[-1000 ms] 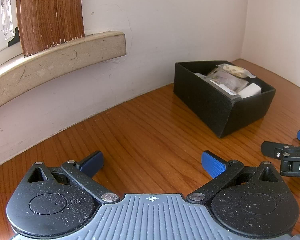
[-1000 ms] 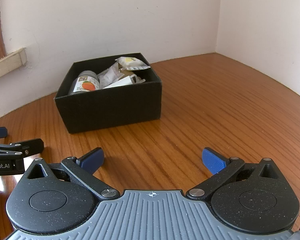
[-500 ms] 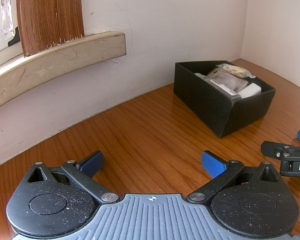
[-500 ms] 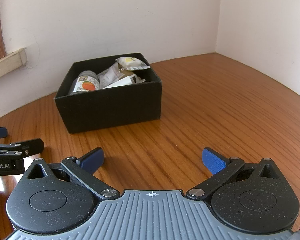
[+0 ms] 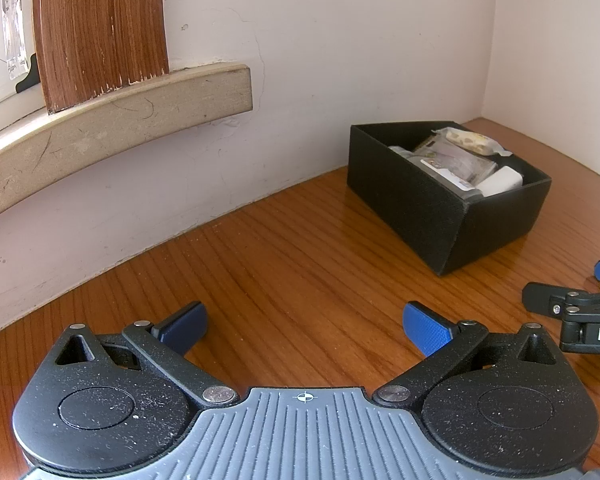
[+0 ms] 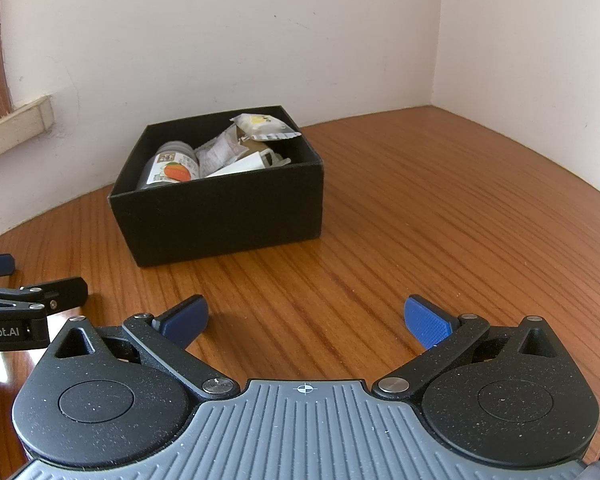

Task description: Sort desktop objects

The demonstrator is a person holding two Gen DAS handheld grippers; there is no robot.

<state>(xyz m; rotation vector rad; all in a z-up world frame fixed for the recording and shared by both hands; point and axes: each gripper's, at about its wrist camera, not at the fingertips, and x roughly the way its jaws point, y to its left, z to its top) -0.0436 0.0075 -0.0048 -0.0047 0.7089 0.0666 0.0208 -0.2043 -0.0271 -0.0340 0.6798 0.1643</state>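
A black open box stands on the wooden desk near the wall, filled with a bottle with an orange label, crinkled snack packets and a white item. The same box appears at the right in the left wrist view. My left gripper is open over bare wood, well short of the box and to its left. My right gripper is open too, empty, a little in front of the box. Each gripper's blue-tipped finger shows at the edge of the other's view.
The wooden desk runs into a corner of white walls. A beige ledge with a brown wooden panel juts from the wall at the upper left. Bare wood lies between both grippers and the box.
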